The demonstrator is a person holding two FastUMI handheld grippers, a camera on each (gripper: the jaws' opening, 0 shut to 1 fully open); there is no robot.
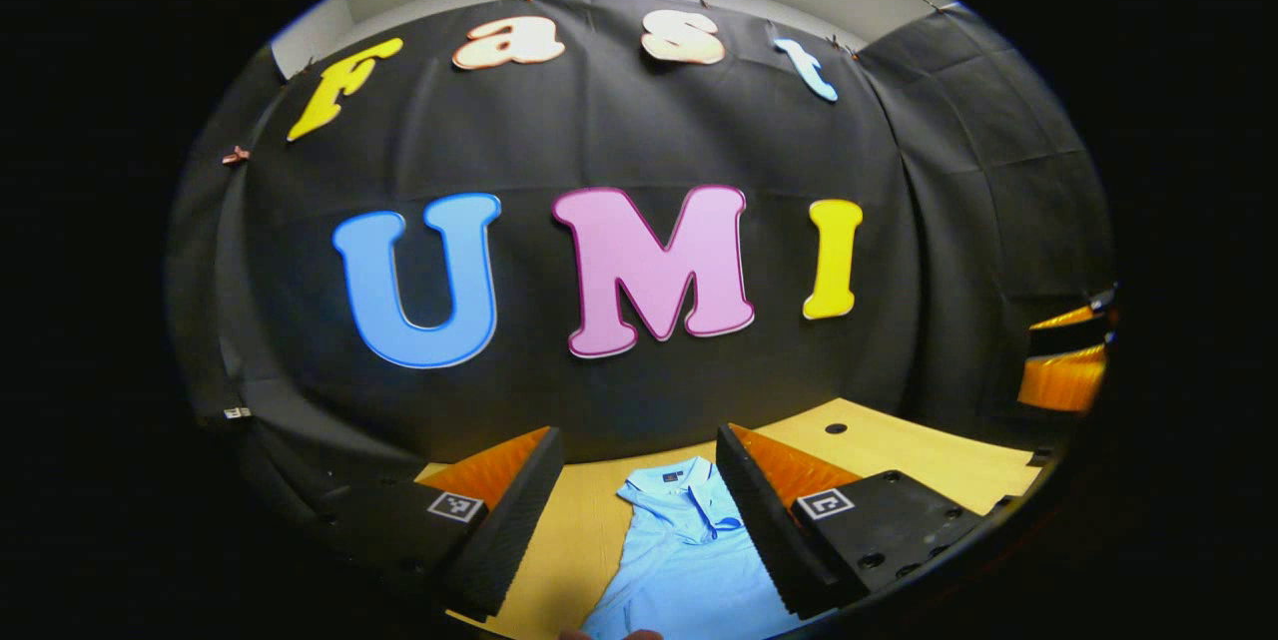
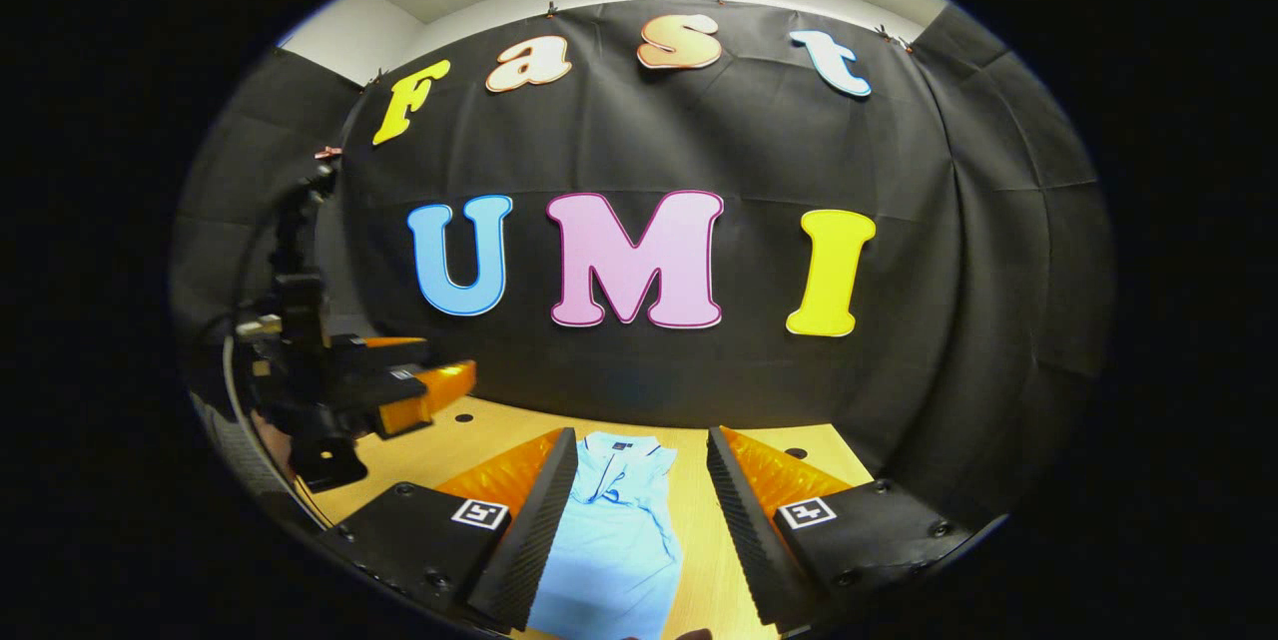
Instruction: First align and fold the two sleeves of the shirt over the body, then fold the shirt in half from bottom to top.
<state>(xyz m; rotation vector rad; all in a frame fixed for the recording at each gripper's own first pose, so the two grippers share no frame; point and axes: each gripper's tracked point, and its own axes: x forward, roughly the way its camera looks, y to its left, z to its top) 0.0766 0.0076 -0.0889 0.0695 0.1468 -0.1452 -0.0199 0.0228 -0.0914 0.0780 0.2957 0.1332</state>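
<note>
Both the left gripper (image 1: pixel 639 510) and right gripper (image 2: pixel 639 510) hover above the shirt (image 1: pixel 689 560) on the table (image 1: pixel 899 450), jaws spread, likely ready to reach for sleeves

Shirt (image 1: pixel 689 560) was a light blue polo, lying flat on the table, collar pointing toward the booth's back wall. Placket with dark buttons ran down from the collar. In the right gripper view, shirt (image 2: pixel 614 535) looked smooth; sleeves hidden, so fold state couldn't be told.
</note>
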